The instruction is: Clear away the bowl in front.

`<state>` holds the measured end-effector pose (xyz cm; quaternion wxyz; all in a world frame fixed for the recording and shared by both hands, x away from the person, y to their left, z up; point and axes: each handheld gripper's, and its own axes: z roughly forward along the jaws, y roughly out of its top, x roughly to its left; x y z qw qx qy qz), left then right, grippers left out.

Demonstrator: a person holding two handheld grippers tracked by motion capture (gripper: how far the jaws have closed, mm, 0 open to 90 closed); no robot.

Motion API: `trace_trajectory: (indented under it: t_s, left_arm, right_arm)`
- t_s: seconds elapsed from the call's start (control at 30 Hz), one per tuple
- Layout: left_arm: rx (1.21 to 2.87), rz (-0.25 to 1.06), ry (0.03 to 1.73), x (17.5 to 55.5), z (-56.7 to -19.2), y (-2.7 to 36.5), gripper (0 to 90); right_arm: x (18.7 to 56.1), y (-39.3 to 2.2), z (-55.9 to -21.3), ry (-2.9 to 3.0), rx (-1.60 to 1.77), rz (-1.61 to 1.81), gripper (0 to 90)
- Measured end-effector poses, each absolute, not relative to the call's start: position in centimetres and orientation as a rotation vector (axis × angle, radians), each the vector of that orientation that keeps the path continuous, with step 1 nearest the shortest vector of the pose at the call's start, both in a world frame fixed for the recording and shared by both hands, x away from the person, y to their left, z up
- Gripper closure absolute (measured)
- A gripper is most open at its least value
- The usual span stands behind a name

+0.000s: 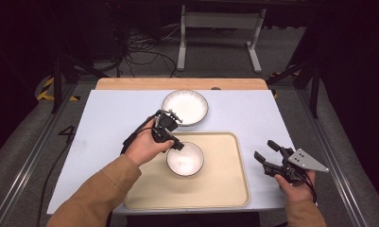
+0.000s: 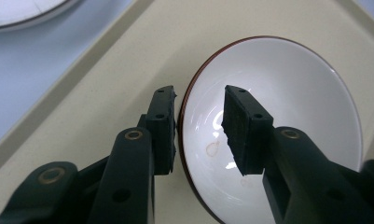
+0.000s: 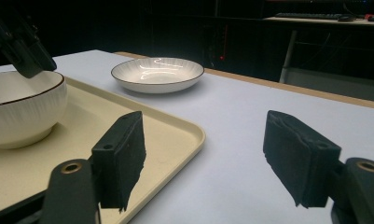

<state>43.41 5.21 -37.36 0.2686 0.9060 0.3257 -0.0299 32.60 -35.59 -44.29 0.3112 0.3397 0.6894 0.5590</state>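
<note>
Here, a white bowl (image 1: 185,159) was recorded standing on the beige tray (image 1: 225,189). The left gripper (image 2: 199,126) was held apart astride its rim, unclamped; the right gripper (image 3: 205,158) was held open beside the tray.

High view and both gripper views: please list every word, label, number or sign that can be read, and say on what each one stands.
"4": a dark mark on the grey floor left of the table, apparently this numeral.
Yellow and black hazard stripes: on the floor beside the table's far left corner; a sign, no words.
Bowl, plate, tray: no text on them.
</note>
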Motion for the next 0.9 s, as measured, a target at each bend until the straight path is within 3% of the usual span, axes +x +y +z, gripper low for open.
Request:
trace_trajectory:
  t_s: [0.43, 0.9]
  left_arm:
    - [2.304, 0.064, 0.796, 40.3, -35.0, 8.3, 56.7]
    - [2.151, 0.191, 0.757, 37.6, -34.7, 12.0, 48.5]
  right_arm:
    - [34.0, -35.1, -44.1, 1.873, 0.895, 1.492, 27.7]
    - [34.8, -34.6, -43.7, 1.914, 0.884, 1.497, 27.8]
